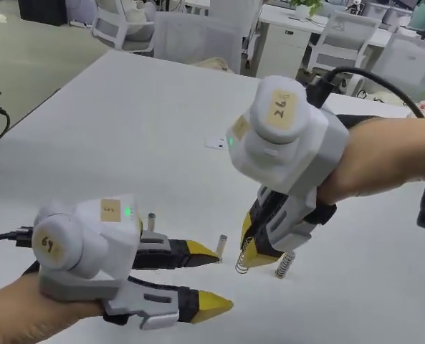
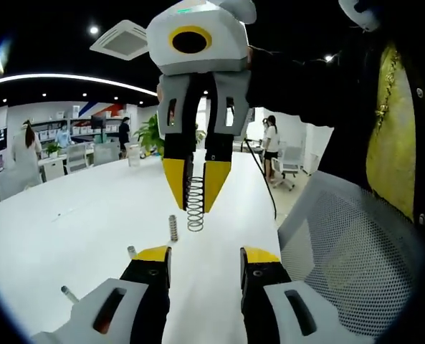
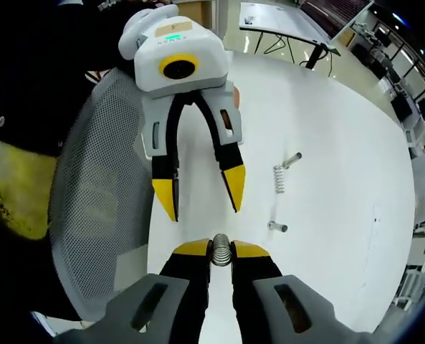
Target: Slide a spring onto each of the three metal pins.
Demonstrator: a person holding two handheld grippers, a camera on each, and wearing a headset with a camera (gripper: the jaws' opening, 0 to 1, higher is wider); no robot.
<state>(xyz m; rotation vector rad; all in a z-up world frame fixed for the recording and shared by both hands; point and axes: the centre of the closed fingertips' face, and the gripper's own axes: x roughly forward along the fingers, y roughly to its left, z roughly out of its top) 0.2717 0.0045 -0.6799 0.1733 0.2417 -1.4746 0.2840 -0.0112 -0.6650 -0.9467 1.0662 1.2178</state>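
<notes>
My right gripper points down at the white table, shut on a small steel spring whose lower end hangs just above the surface. That spring sits between the yellow tips of the right gripper. Just left of it stands a bare pin, and a second pin stands farther left. Another spring stands upright to the right; whether a pin is inside it I cannot tell. My left gripper lies low at the front left, open, with nothing between its fingers, facing the held spring.
A mesh chair back is close behind the right hand. Office chairs and desks stand beyond the table's far edge. A small white item lies mid-table. A black cable trails from the right gripper.
</notes>
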